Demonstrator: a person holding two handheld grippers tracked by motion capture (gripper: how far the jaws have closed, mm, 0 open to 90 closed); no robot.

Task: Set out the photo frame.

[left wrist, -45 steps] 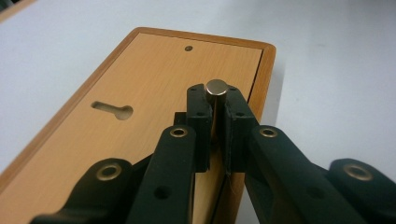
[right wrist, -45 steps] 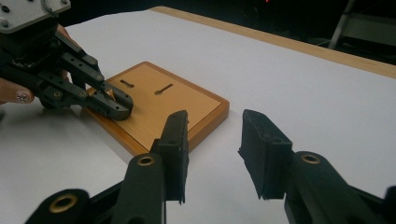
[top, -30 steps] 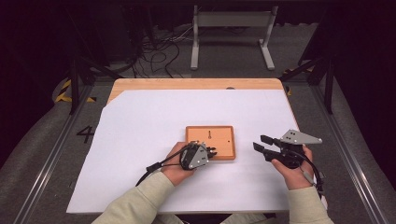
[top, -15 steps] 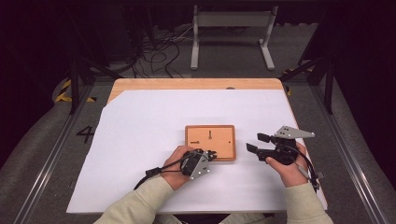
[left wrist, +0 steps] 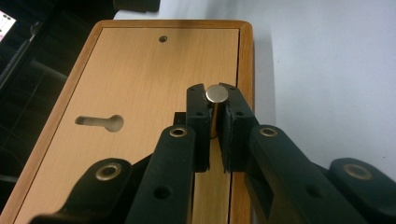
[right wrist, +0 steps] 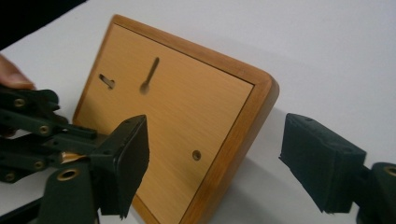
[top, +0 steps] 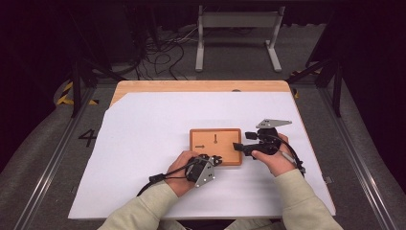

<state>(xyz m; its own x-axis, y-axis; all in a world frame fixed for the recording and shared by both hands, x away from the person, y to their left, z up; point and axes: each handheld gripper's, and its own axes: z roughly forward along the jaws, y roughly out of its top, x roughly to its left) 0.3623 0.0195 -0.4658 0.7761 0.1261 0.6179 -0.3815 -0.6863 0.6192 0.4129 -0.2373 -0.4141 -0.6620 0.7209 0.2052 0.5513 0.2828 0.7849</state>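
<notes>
A small wooden board (top: 215, 143) with two keyhole slots (right wrist: 149, 74) and a small hole (right wrist: 196, 155) lies on the white sheet. At its near edge my left gripper (top: 215, 160) is shut on a short metal pin (left wrist: 217, 93) that stands upright on the board (left wrist: 140, 84). At the board's right edge my right gripper (top: 243, 141) is open. Its jaws have just been opening, and the board's rounded corner (right wrist: 261, 88) lies between them untouched. The left gripper (right wrist: 37, 130) also shows at the left of the right gripper view.
A white sheet (top: 143, 143) covers most of the wooden table (top: 191, 86), with bare room left of and beyond the board. Cables (top: 158, 52) and a metal stand (top: 237, 28) sit on the floor behind the table.
My right gripper has moved left to the board's right edge and its jaws have spread wider. The left gripper has stayed at the board's near edge, still shut on the pin.
</notes>
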